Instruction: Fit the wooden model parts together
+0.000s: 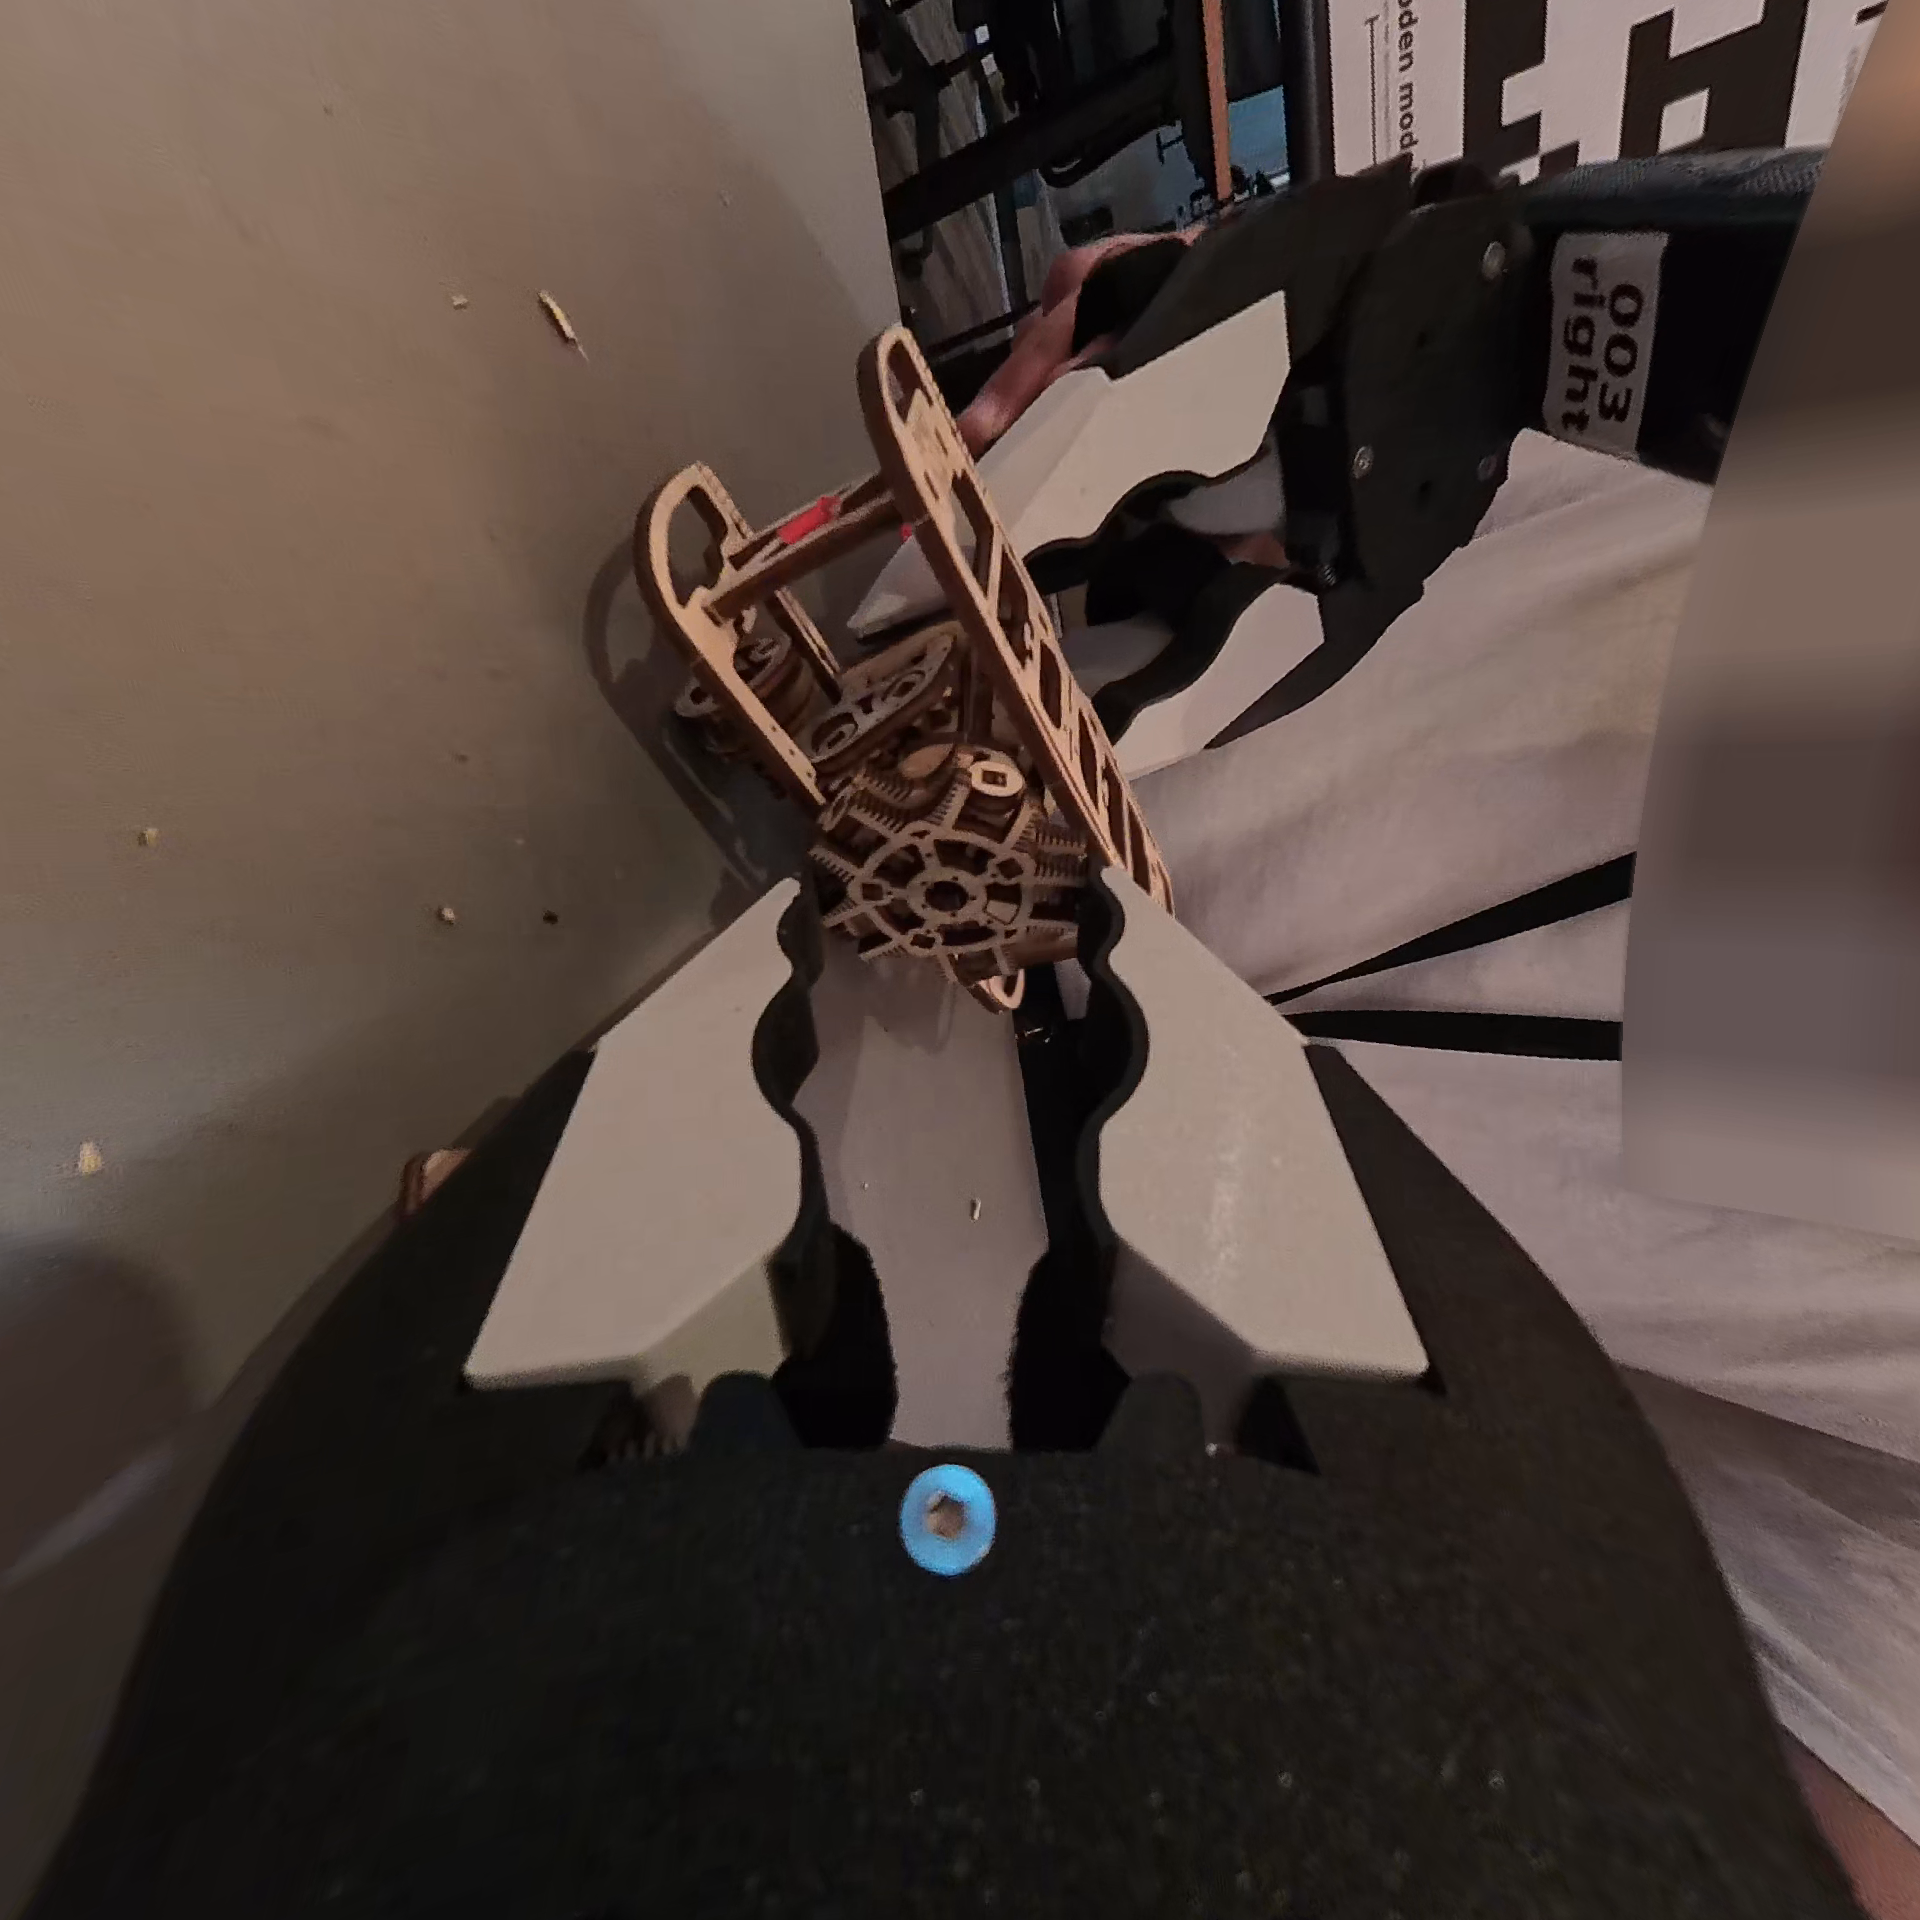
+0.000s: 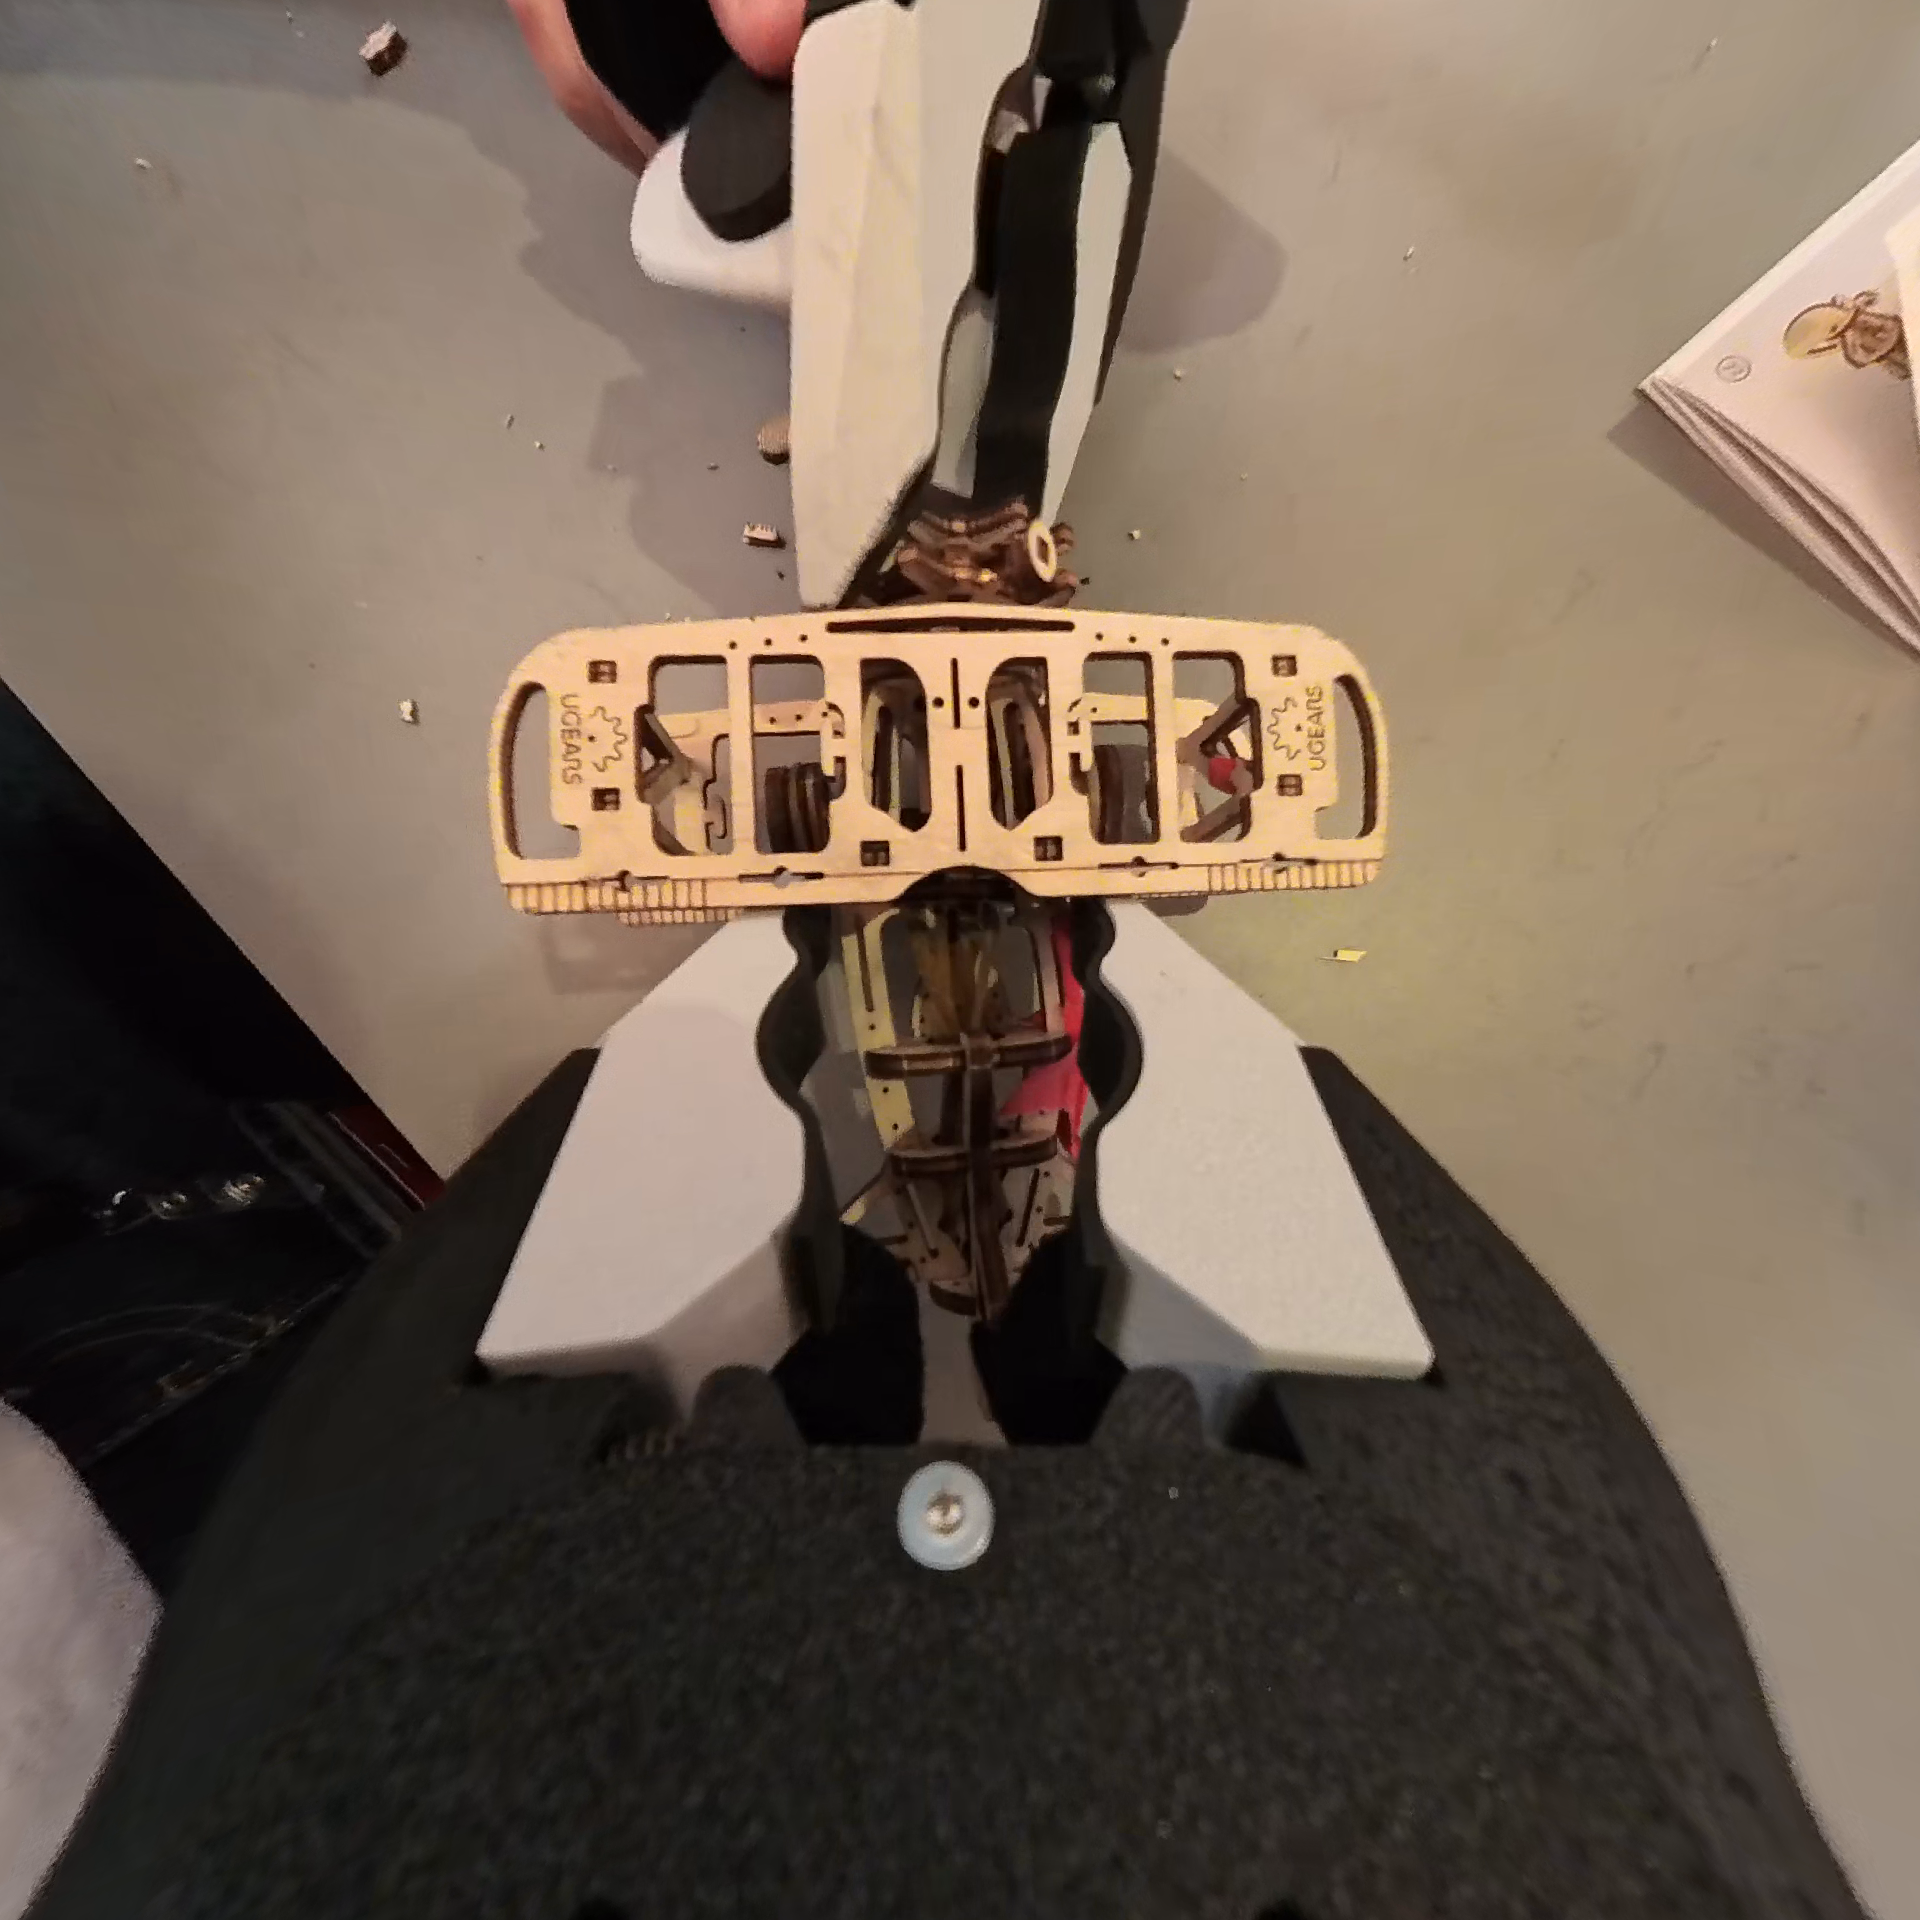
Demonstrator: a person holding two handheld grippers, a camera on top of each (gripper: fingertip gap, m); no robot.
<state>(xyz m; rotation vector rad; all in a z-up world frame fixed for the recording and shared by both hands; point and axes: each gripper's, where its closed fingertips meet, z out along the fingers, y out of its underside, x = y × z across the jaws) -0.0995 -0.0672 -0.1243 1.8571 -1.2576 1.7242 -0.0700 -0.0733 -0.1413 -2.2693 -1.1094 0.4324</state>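
Grey matte tabletop (image 2: 1455, 727) strewn with pale wood crumbs fills the background of both views, with a stack of white printed booklets (image 2: 1808, 447) at the right edge of the right wrist view.

A laser-cut light plywood model biplane (image 2: 940, 769), with open lattice wings and a dark round radial engine at its nose, is held off the table between the two tools. The right gripper (image 2: 940, 935) is clenched on the fuselage just behind the wings, so the tail runs back between its grey fingers (image 2: 686, 1049) toward the lens and the wing panel lies crosswise in the middle of the frame. The left gripper (image 1: 940, 904) comes from the opposite end, at the top of the right wrist view, and its fingertips pinch the engine (image 1: 935, 894).

Judging by this, the model's long axis lies along the line between both grippers, nose to the left one, tail to the right one; any seating push would likely run along that axis, and neither tool is nearer than the other
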